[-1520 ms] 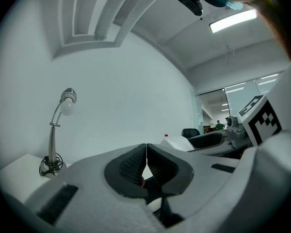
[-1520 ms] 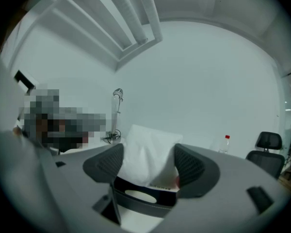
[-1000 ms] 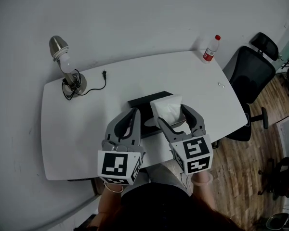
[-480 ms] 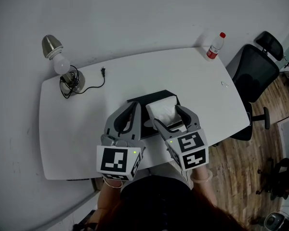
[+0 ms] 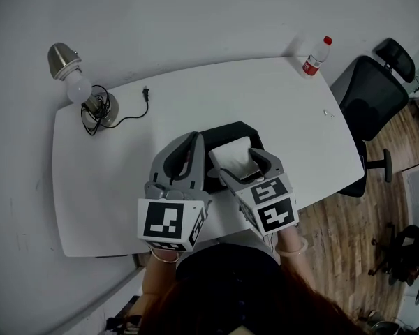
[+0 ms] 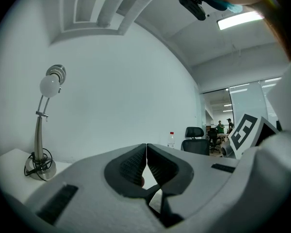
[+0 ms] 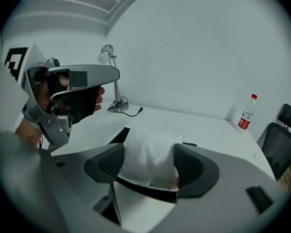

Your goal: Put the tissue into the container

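The right gripper [image 5: 236, 160] pinches the tissue [image 5: 232, 152]: in the right gripper view its two dark pads press on either side of the white, folded wad [image 7: 148, 152], which bulges up between them. The tissue sits directly over the black container [image 5: 223, 129], which lies on the white counter [image 5: 195, 96] near the middle of the front edge. The lower edge of the tissue overlaps the container's dark rim [image 7: 123, 132]; whether it touches the inside cannot be told.

The left gripper [image 5: 193, 142] is at the container's left side, just beside the right gripper. Its jaws are pressed together, with nothing between them; in the left gripper view the two ribbed pads meet along a thin line [image 6: 146, 152]. A hand wraps its handle in the right gripper view [image 7: 72, 93].

A desk lamp [image 5: 77, 86] with a bare bulb stands at the counter's far left corner, and its black cable [image 5: 129, 114] trails to a plug lying on the counter toward the middle. A clear bottle [image 5: 316, 56] with a red cap and label stands at the far right corner. A black office chair [image 5: 370, 96] is off the counter's right edge, on a wooden floor.
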Demonstrator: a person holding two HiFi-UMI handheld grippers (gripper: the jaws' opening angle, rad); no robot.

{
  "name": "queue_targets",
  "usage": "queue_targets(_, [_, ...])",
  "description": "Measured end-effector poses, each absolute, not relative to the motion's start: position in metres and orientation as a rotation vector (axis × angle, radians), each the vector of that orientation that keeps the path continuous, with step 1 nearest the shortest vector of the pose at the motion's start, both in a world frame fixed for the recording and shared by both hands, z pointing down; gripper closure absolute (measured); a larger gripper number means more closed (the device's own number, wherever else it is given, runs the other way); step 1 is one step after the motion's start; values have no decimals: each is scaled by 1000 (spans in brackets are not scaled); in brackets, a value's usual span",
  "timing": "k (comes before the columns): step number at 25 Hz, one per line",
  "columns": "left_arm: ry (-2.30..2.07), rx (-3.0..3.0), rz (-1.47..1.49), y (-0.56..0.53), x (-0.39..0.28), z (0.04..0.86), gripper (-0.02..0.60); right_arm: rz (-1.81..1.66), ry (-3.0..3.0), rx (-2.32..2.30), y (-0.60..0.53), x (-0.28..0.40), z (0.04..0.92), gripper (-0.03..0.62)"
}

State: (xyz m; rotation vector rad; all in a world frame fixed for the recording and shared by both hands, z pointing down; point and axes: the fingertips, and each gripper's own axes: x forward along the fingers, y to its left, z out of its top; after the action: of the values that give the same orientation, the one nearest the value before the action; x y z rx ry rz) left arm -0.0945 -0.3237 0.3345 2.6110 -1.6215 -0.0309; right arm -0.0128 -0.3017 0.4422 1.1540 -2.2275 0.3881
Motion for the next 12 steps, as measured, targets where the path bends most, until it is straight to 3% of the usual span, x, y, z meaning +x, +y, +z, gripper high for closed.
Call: queue_targets(12, [-1633,2567,-23,-342,-99,345,554,491,-2135,1044,-310,-17,474,252])
